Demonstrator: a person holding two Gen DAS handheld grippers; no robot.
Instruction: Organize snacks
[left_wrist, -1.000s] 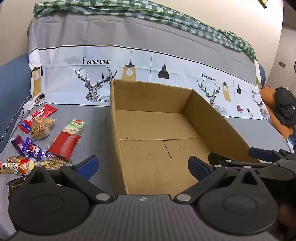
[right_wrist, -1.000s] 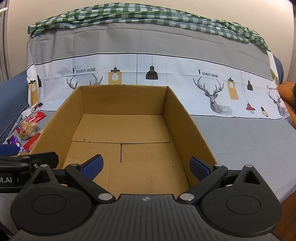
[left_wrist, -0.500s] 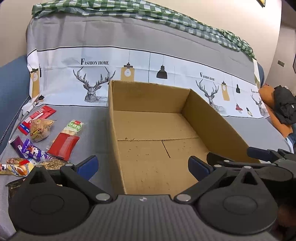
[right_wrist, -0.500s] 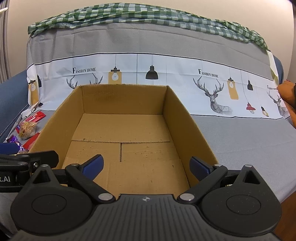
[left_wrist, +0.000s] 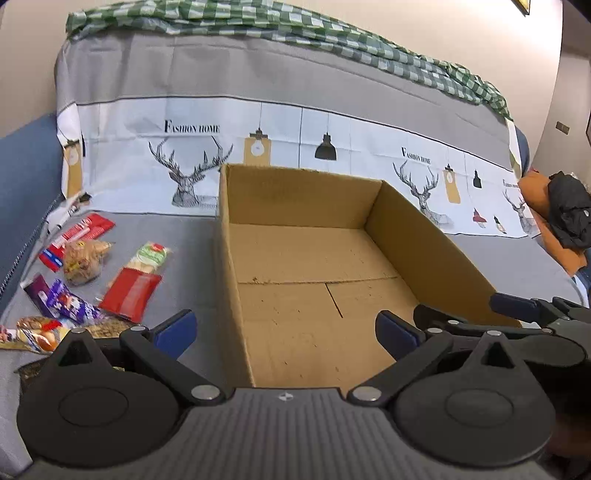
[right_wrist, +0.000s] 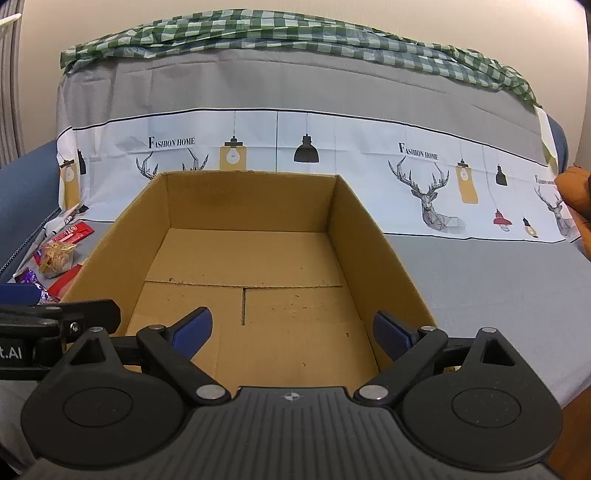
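Observation:
An empty open cardboard box stands on the grey-covered sofa seat. Several snack packets lie left of it: a red packet, a green-topped packet, a brown bag, a purple wrapper and a red bar. My left gripper is open and empty, straddling the box's near left wall. My right gripper is open and empty over the box's near edge.
The sofa back carries a deer-print cover and a green checked cloth. An orange cushion with a black garment lies at the far right. A blue armrest borders the left.
The left gripper's view has shifted slightly, with the box and snacks sitting a little lower and to the right. The right gripper has barely moved. Both stay open.

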